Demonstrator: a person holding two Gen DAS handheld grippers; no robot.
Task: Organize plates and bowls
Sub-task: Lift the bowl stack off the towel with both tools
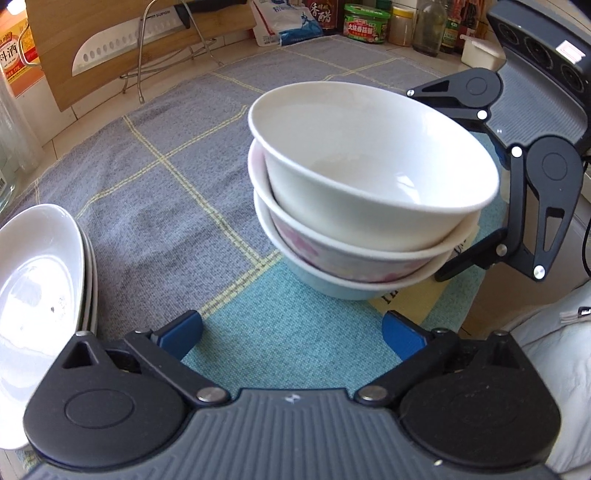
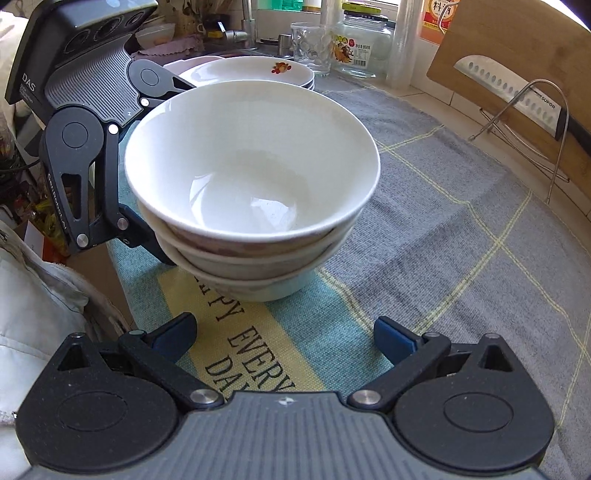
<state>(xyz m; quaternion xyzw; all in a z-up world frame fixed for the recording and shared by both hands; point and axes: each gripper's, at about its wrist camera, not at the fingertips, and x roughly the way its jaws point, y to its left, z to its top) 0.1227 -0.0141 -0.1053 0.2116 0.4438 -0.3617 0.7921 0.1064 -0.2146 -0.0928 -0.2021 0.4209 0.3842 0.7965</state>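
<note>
A stack of three bowls [image 1: 369, 192] stands on the checked cloth [image 1: 166, 192]; the top one is plain white, the middle has pink flowers, the bottom is pale. It also shows in the right wrist view [image 2: 251, 177]. My left gripper [image 1: 291, 334] is open and empty just short of the stack. My right gripper [image 2: 284, 338] is open and empty on the stack's other side. Each gripper shows in the other's view, close beside the bowls with wide jaws. A stack of white plates [image 1: 40, 280] lies at left, also seen behind the bowls [image 2: 258, 72].
A cutting board [image 1: 122, 48] with a knife [image 1: 122, 44] leans on a wire stand [image 2: 535, 122] at the back. Jars and sauce bottles [image 1: 369, 24] line the wall. A glass [image 2: 310, 48] and jar [image 2: 362, 44] stand by the plates. The counter edge runs by my right gripper.
</note>
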